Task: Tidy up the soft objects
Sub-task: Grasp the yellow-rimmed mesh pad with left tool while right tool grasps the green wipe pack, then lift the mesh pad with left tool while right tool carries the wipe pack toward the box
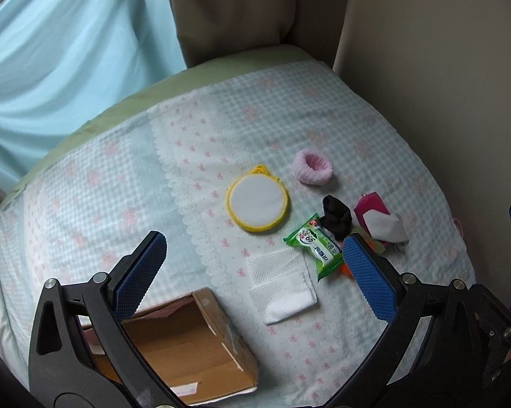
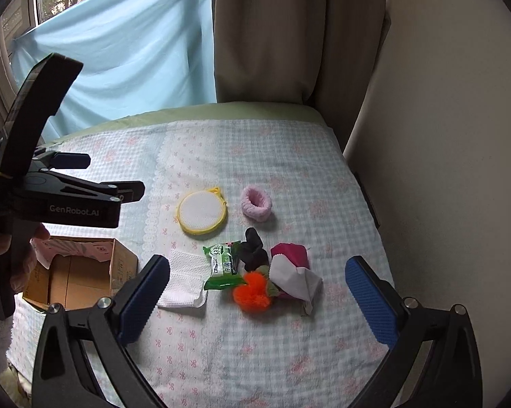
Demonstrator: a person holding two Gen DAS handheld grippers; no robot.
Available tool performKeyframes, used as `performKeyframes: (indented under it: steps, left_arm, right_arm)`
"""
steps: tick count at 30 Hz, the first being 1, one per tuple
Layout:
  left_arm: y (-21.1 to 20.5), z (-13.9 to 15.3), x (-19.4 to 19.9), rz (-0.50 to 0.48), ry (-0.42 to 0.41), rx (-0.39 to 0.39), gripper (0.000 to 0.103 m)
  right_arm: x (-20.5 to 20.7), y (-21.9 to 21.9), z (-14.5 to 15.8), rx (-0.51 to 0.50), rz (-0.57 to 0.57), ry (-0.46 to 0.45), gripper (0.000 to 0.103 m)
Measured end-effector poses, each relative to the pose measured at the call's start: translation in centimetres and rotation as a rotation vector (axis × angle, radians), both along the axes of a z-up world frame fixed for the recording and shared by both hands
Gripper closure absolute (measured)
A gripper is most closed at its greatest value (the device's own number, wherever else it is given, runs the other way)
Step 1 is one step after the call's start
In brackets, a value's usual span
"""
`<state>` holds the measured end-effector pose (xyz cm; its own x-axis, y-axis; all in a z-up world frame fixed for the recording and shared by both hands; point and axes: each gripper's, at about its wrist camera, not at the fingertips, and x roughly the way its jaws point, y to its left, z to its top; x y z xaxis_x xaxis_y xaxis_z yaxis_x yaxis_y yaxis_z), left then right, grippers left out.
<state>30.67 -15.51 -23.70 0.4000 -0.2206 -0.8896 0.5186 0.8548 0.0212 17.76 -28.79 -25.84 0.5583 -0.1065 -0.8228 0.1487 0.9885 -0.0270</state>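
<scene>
Both tools are hanging wide open and holding nothing: the left tool [image 1: 252, 255] above the cardboard box [image 1: 191, 343], the right tool [image 2: 255, 282] above the orange pompom [image 2: 252, 292], wipes packet [image 2: 223, 265] and white cloth [image 2: 184, 282] lying on the bed [image 2: 289, 176].

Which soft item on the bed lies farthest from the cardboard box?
The magenta pouch with white tissue spilling out. It ends the cluster on the side away from the cardboard box; the white cloth lies nearest.
</scene>
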Motion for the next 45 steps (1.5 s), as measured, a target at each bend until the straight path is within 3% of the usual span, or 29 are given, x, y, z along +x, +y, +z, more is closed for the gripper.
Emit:
performKeyframes:
  steps: [7, 14, 20, 25, 31, 33, 39, 42, 43, 45]
  left_arm:
    - [-4.3, -9.9, 6.7, -0.125, 0.134, 0.072, 0.0]
    - [-6.6, -19.5, 9.8, -0.23, 0.249, 0.15, 0.0]
    - [-7.0, -24.6, 10.9, -0.28, 0.274, 0.206, 0.0]
    - [-7.9, -26.9, 11.9, -0.297, 0.28, 0.213, 0.0]
    - [-9.2, -28.2, 13.6, -0.3, 0.307, 0.198, 0.0]
    - [-9.4, -28.4, 14.5, -0.297, 0.326, 0.183, 0.001]
    - [-10.0, -28.5, 16.3, -0.293, 0.314, 0.189, 0.017]
    - [-10.1, -27.8, 16.5, -0.287, 0.306, 0.181, 0.038]
    - [-10.1, -27.4, 16.5, -0.284, 0.302, 0.177, 0.051]
    - [-10.2, -26.2, 16.0, -0.279, 0.295, 0.172, 0.06]
  right_arm:
    - [5.4, 0.0, -7.8, 0.037, 0.025, 0.123, 0.002]
    - [8.4, 1.7, -15.7, 0.041, 0.035, 0.275, 0.005]
    - [10.0, 3.1, -20.2, 0.049, 0.055, 0.334, 0.015]
    - [11.4, 3.9, -22.5, 0.035, 0.076, 0.35, 0.022]
    - [12.9, 3.5, -24.7, 0.054, 0.071, 0.391, 0.044]
    - [13.1, 3.3, -25.2, 0.065, 0.066, 0.407, 0.057]
    - [13.0, 3.4, -25.1, 0.068, 0.067, 0.406, 0.068]
    - [12.8, 3.6, -25.0, 0.076, 0.063, 0.4, 0.069]
    - [12.9, 3.6, -24.9, 0.079, 0.062, 0.4, 0.069]
    - [12.9, 3.4, -24.8, 0.087, 0.059, 0.397, 0.069]
